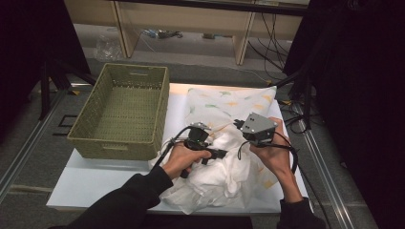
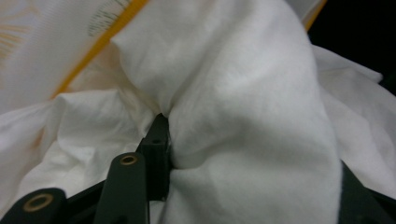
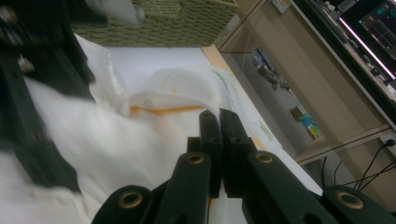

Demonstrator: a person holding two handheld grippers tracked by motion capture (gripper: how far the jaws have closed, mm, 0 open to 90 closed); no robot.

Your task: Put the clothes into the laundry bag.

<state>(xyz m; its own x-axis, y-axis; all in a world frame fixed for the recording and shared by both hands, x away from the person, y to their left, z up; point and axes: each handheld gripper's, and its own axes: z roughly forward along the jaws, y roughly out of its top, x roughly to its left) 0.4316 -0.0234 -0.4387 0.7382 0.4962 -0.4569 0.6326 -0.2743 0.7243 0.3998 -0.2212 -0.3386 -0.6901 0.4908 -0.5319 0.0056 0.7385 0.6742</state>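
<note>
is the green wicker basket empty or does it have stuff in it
Empty. The high view looks straight into the basket and shows only its bare woven bottom; the white cloth lies bunched on the table beside it.

No legible text, labels, brands, numbers or signs, screen [image 3: 380, 18] far above and right of the fingers showing coloured marks too small to read, printed pattern on the pillowcase [image 1: 224, 102] pictorial only, no lettering

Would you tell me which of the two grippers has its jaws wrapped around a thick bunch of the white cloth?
The left gripper: a fat fold of the white cloth bulges between its spread jaws, whereas the right gripper has its jaws pressed together.
</note>
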